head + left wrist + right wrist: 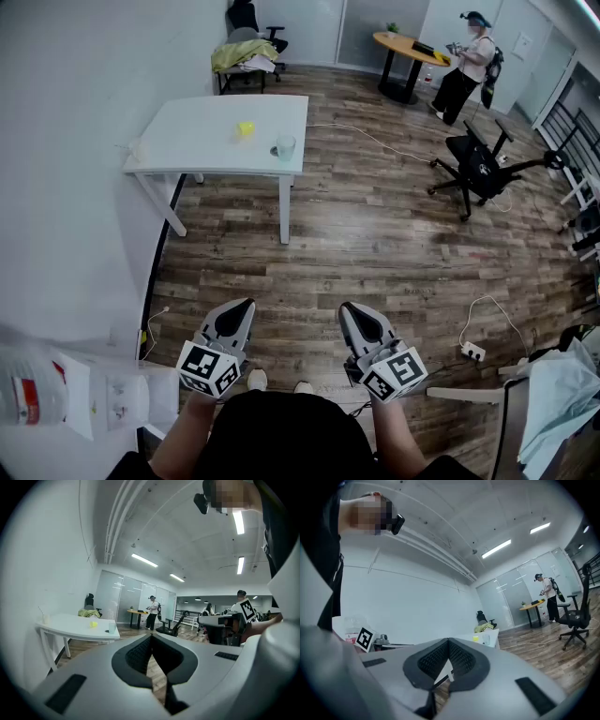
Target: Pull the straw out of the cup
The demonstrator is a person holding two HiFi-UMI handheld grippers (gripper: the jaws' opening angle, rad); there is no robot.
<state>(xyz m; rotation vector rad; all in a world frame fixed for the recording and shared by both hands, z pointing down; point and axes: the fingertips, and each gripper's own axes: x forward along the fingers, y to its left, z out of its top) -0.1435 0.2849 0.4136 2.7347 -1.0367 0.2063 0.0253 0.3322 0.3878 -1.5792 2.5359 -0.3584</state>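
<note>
Far ahead stands a white table (202, 141). On its left end is a small cup with a thin straw (138, 147), seen as well in the left gripper view as the cup with straw (45, 618). A clear cup (285, 146) and a yellow object (245, 127) sit nearer the table's right side. My left gripper (246, 306) and right gripper (345, 307) are held low in front of the person's body, over the wood floor and well short of the table. Both are shut and hold nothing, as the left gripper (151, 635) and right gripper (449, 640) show close up.
A black office chair (478, 164) stands to the right on the wood floor. Behind it are a round orange table (408, 45) and a person (466, 67). A water dispenser (56, 394) is at the near left, and a power strip (472, 352) with cable lies at the right.
</note>
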